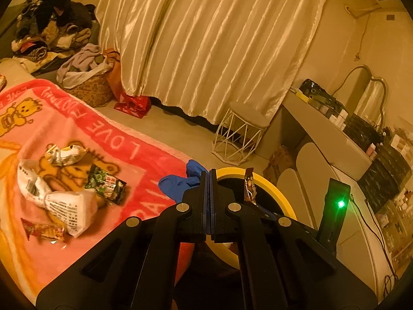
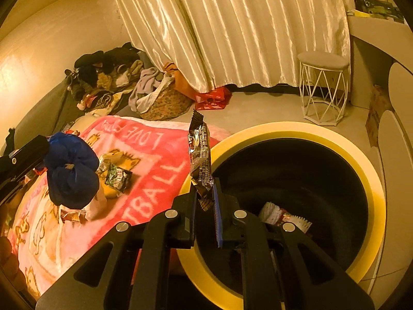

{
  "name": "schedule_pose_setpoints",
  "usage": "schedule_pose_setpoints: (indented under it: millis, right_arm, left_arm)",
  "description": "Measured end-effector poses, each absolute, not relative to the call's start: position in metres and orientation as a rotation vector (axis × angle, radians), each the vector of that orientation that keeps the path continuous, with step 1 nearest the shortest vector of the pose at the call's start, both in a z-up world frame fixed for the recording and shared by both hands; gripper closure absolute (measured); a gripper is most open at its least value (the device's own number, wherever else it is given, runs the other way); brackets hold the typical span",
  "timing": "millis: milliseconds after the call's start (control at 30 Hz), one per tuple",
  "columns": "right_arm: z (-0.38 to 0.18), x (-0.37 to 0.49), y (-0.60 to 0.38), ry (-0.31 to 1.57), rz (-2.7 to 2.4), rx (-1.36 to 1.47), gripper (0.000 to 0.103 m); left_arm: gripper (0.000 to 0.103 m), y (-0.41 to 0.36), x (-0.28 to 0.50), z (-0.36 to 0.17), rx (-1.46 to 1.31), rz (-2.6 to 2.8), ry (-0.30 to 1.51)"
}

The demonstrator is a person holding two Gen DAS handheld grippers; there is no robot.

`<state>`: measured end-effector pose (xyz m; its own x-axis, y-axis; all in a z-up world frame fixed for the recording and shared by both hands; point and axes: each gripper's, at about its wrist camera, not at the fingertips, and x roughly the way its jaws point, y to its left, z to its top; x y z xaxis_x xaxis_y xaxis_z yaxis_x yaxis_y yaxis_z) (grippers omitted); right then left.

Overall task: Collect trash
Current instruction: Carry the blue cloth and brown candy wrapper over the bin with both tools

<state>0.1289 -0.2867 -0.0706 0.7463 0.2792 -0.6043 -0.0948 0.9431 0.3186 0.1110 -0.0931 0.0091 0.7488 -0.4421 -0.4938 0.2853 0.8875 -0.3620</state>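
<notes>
Right wrist view: my right gripper point(image 2: 205, 201) clamps a brown wrapper point(image 2: 200, 160) near the yellow-rimmed bin point(image 2: 284, 129), which already holds some trash; my left gripper point(image 1: 209, 180) grasps blue cloth point(image 1: 178, 186); several wrappers point(image 1: 64, 199) remain on the blanket point(image 1: 144, 155)

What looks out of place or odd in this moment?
The left gripper is shut on a blue cloth, not obvious trash. Wrappers still litter the blanket. The right gripper holds a brown wrapper at the bin's rim, which fits.
</notes>
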Motion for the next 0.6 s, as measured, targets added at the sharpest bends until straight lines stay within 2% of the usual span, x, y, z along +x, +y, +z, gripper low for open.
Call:
schedule_pose_setpoints:
  millis: [600]
  right_arm:
    - [-0.079,0.133,-0.323,0.730,0.133,0.323,0.092]
  left_arm:
    - [0.103,-0.134,0.111,0.000,-0.227,-0.470,0.625]
